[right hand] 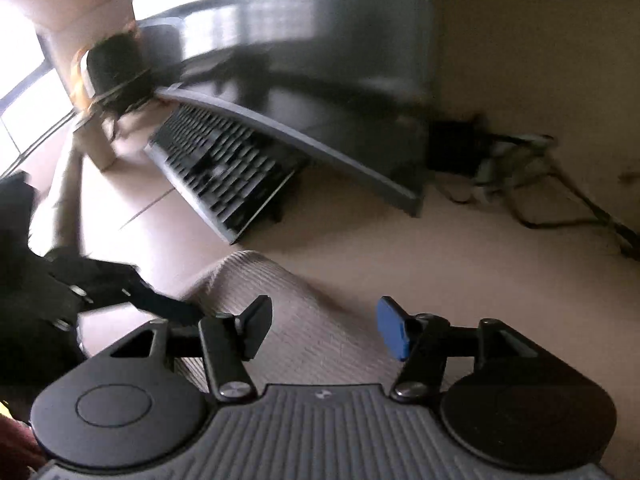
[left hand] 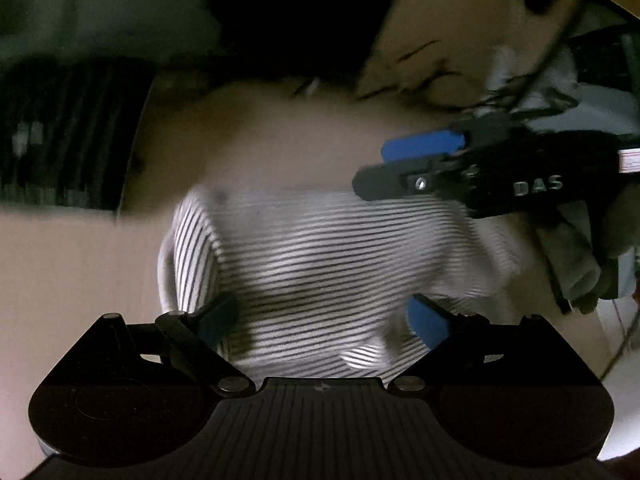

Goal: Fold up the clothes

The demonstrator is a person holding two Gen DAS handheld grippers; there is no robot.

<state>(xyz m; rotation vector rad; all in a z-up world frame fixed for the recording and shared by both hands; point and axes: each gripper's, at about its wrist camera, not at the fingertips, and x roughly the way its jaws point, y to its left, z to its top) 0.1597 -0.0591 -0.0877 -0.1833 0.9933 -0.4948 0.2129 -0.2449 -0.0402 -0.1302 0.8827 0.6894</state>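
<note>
A white garment with thin dark stripes lies bunched on the beige table. My left gripper hangs over its near edge, open, with the fingers wide apart and cloth below the gap. My right gripper hovers just above the garment's far right part, one black finger and one blue pad apart. In the right wrist view the right gripper is open over the garment's rounded fold, and nothing is pinched between its pads. A left gripper finger reaches in from the left. Both views are blurred.
A dark keyboard and a monitor stand behind the garment; the keyboard also shows at the left. Cables trail at the back right. A small dark pot sits at the far left.
</note>
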